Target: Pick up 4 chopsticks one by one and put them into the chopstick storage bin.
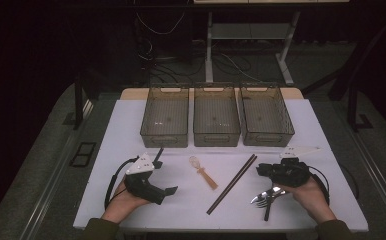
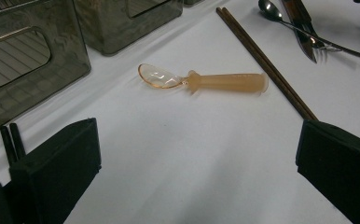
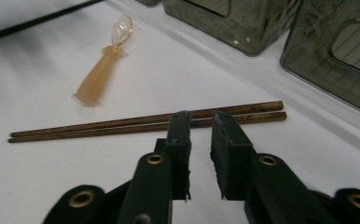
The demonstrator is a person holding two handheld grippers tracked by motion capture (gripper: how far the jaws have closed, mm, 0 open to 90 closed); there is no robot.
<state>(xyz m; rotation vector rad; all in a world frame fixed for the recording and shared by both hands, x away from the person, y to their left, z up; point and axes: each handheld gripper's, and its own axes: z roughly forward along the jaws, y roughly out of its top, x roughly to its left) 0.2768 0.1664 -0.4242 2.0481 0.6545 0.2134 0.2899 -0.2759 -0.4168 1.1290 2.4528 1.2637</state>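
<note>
A pair of dark wooden chopsticks (image 1: 231, 184) (image 2: 266, 63) (image 3: 145, 123) lies slantwise on the white table top (image 1: 121, 130). To their left rests a translucent orange spoon (image 1: 203, 172) (image 2: 215, 81) (image 3: 99, 77). My left gripper (image 1: 165, 171) (image 2: 199, 128) is held low at the front left, open wide, with bare table between its jaws and the spoon ahead of it. My right gripper (image 1: 258, 170) (image 3: 201, 116) points left at the chopsticks' far end. Only a narrow gap separates its jaws, nothing is between them, and their tips hover just short of the sticks.
Three smoky see-through bins (image 1: 165, 117) (image 1: 216, 116) (image 1: 266, 116) stand side by side along the far edge. A metal spoon, fork and knife (image 1: 267, 197) (image 2: 304, 32) lie together under the right hand. Dark floor and table legs lie beyond.
</note>
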